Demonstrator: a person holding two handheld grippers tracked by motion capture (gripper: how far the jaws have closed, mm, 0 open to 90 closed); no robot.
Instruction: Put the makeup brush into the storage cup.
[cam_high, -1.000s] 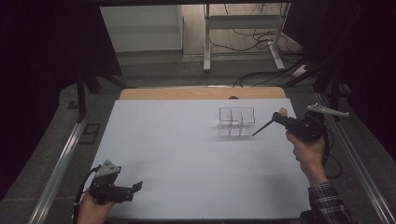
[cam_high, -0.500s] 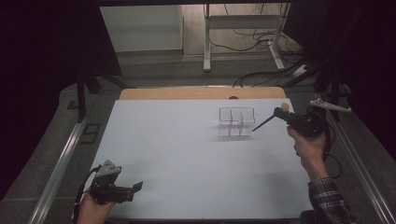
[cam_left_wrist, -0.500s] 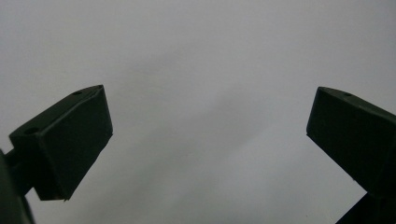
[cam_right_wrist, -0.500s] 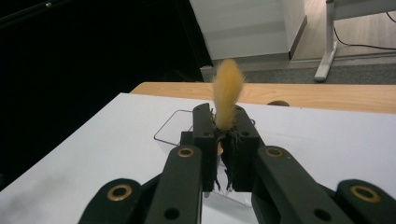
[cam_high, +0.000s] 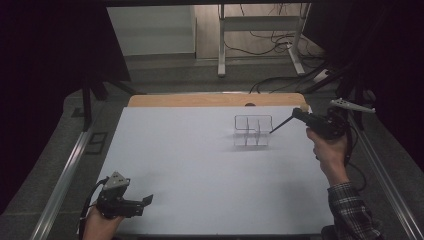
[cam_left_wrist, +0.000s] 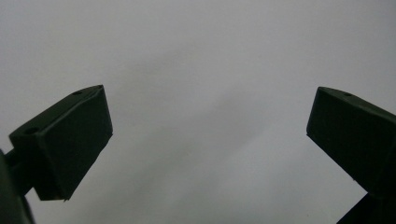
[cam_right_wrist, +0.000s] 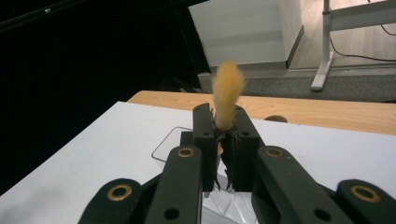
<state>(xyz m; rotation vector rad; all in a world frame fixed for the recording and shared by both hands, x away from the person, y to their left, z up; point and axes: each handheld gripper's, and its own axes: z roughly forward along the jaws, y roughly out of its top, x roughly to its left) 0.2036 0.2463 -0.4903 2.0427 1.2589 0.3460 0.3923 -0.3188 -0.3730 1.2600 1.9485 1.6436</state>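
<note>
White tabletop (cam_high: 200, 165): your right gripper (cam_right_wrist: 224, 135) is clamped on a light, soft-bristled makeup brush (cam_right_wrist: 227, 95); grip its stiff handle, left gripper (cam_high: 142, 201) apart.

No text, label, brand, number or sign can be read anywhere in these views.
</note>
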